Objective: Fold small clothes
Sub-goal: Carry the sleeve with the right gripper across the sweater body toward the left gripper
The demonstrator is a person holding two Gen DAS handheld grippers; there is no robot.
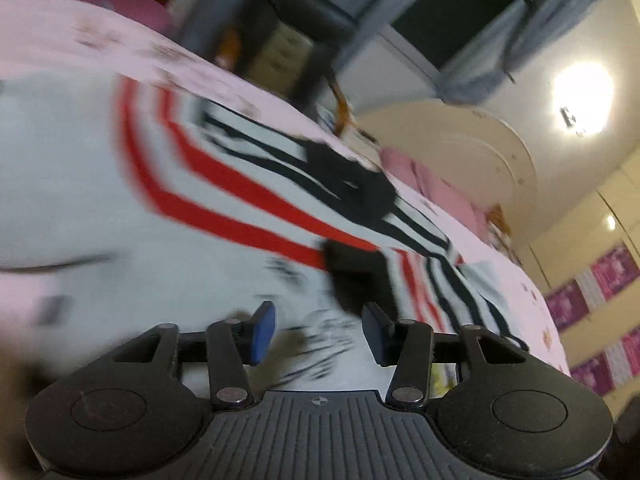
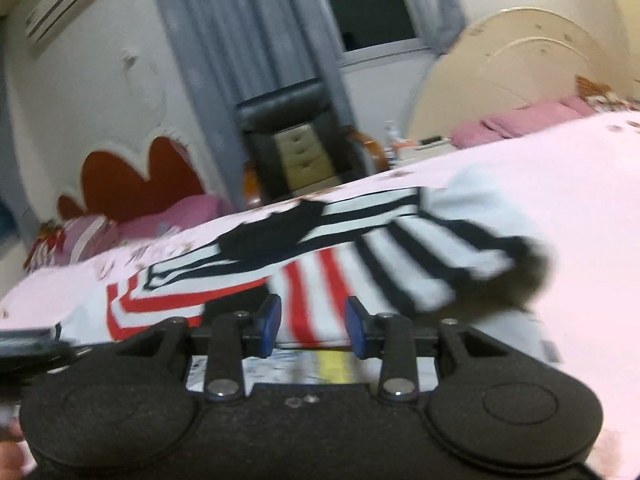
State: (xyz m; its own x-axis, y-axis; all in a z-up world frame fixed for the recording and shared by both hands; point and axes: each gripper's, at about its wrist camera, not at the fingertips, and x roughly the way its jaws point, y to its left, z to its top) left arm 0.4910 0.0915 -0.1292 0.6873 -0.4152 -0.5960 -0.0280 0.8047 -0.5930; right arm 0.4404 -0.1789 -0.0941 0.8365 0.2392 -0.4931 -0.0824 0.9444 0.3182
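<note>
A small white shirt (image 1: 132, 208) with red and black stripes and a black collar (image 1: 352, 188) lies spread on a pink bed sheet (image 1: 80, 40). My left gripper (image 1: 319, 332) is open and empty, low over the shirt's white printed front. In the right wrist view the same shirt (image 2: 320, 276) lies ahead, one striped sleeve (image 2: 420, 264) with a dark cuff reaching right. My right gripper (image 2: 313, 326) is open and empty just above the shirt's red-striped part. Both views are motion-blurred.
Pink pillows (image 2: 524, 120) lie by a cream headboard (image 2: 520, 64). A black chair (image 2: 296, 140) stands past the bed's far edge, before grey curtains (image 2: 224, 40) and a dark window. The pink sheet (image 2: 580, 184) extends to the right.
</note>
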